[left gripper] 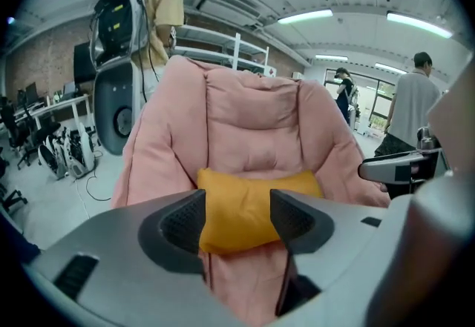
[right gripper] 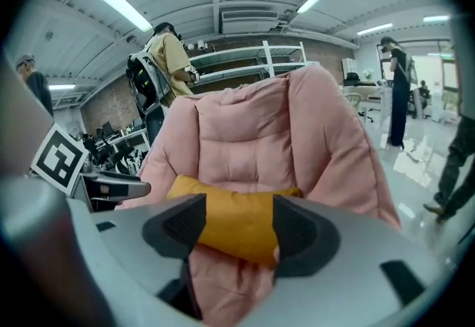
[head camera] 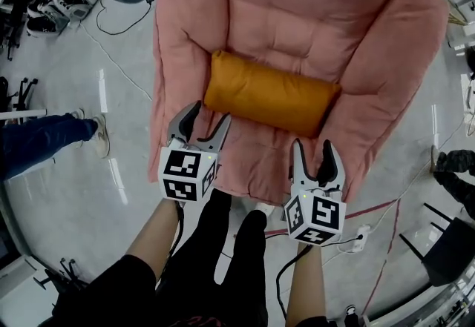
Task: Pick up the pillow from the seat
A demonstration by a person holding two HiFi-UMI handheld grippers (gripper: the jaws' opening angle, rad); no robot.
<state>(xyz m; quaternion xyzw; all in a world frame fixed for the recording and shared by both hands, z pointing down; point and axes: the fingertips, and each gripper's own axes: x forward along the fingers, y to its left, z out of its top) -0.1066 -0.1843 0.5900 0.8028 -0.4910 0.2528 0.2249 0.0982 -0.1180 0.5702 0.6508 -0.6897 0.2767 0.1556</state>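
An orange-yellow pillow [head camera: 269, 96] lies across the seat of a pink padded chair [head camera: 297, 14]. My left gripper [head camera: 206, 116] hovers just short of the pillow's left end, jaws open and empty. My right gripper [head camera: 313, 153] is over the seat's front edge, a little short of the pillow's right end, also open with nothing between the pads. In the left gripper view the pillow [left gripper: 249, 207] shows beyond the spread fingers [left gripper: 182, 225]. The right gripper view has the pillow [right gripper: 237, 222] framed between its fingers [right gripper: 297, 233], not touching.
The chair [left gripper: 245, 118] stands on a glossy grey floor with cables [head camera: 111, 29] and a power strip [head camera: 360, 238]. A person's leg and shoe [head camera: 52, 136] are at left, my own legs [head camera: 215, 259] in front. People [left gripper: 412, 107] and shelving [right gripper: 252, 58] stand behind the chair.
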